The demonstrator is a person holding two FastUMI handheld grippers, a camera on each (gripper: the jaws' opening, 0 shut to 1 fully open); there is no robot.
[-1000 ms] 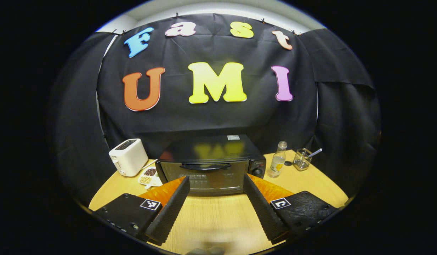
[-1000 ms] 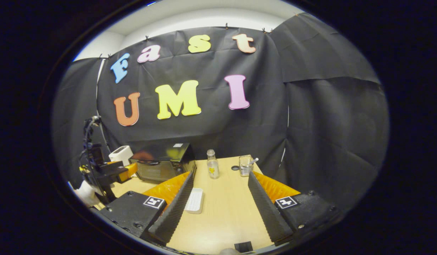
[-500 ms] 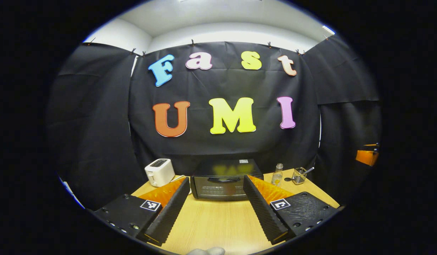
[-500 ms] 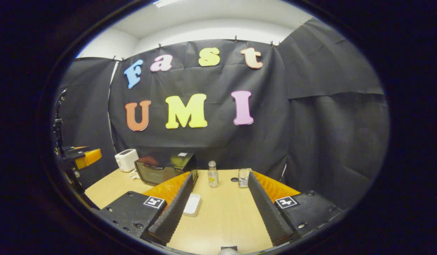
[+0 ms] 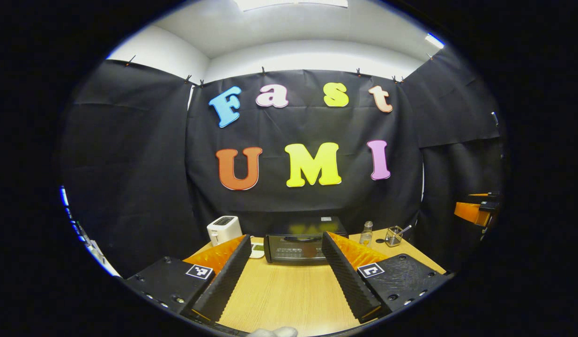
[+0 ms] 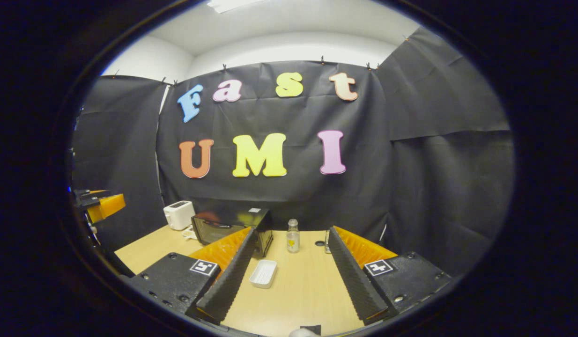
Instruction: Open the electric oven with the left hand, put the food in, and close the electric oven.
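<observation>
A black electric oven (image 5: 296, 245) stands at the back of the wooden table (image 5: 284, 295), its glass door shut; it also appears in the right gripper view (image 6: 223, 227). My left gripper (image 5: 285, 274) is open, well back from the oven with bare table between its fingers. My right gripper (image 6: 289, 276) is open too. A small white tray (image 6: 263, 273) lies on the table just ahead of the right gripper's left finger. The right gripper shows at the far right of the left gripper view (image 5: 476, 210), and the left gripper at the far left of the right gripper view (image 6: 99, 206).
A white toaster (image 5: 224, 229) sits left of the oven, with a small white dish (image 5: 257, 252) between them. Right of the oven stand a clear bottle (image 5: 366, 233), a dark round lid (image 5: 378, 240) and a wire holder with a spoon (image 5: 394, 235). Black cloth walls the booth.
Both grippers have drawn back and up from the table, so the oven and other items look smaller and farther off. Both stay open.
</observation>
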